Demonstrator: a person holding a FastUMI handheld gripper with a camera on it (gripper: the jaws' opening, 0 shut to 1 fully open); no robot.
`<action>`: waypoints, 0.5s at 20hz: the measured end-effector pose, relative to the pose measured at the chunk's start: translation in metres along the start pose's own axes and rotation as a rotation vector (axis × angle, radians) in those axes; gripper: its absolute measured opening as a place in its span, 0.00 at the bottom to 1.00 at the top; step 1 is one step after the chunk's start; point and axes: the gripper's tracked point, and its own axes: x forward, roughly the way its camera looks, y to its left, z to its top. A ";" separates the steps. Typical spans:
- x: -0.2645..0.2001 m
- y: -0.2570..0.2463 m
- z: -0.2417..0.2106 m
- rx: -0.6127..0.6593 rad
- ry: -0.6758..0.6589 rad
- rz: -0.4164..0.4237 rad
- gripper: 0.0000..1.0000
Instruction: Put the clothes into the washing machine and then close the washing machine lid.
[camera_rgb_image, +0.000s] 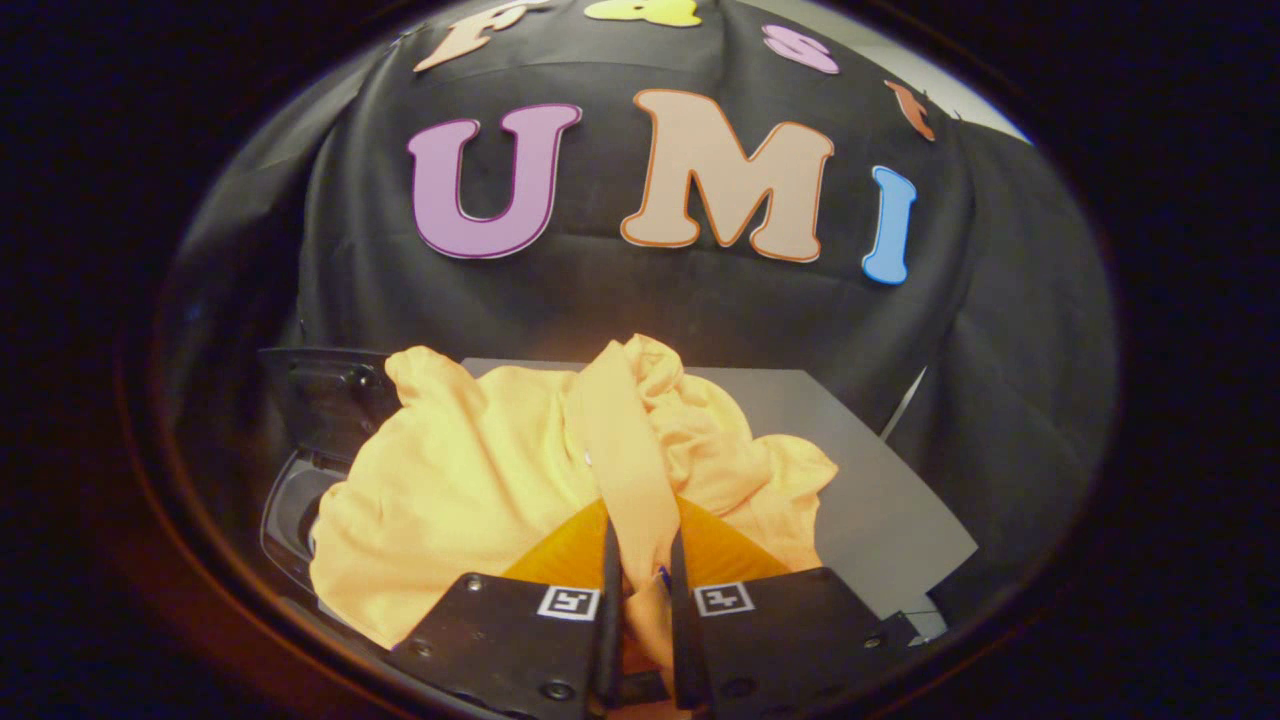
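Observation:
A yellow-orange garment (470, 480) hangs bunched ahead of my fingers, spreading from the washing machine's opening across to the grey table. A strip of its cloth runs down between my two fingers, and my gripper (642, 545) is shut on that fold. The washing machine (290, 500) is a dark body beyond the fingers to the left, with its lid (325, 385) standing open behind the opening. The garment covers most of the opening, so the drum's inside is hidden.
A grey tabletop (880, 500) lies to the right of the machine, reaching to the black cloth wall behind. Its near right corner ends just right of my fingers.

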 end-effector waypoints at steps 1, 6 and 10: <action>-0.002 0.002 0.002 -0.003 0.003 0.001 0.14; -0.017 0.017 0.015 0.070 -0.016 0.032 0.04; -0.030 0.053 0.040 0.093 -0.061 0.095 0.04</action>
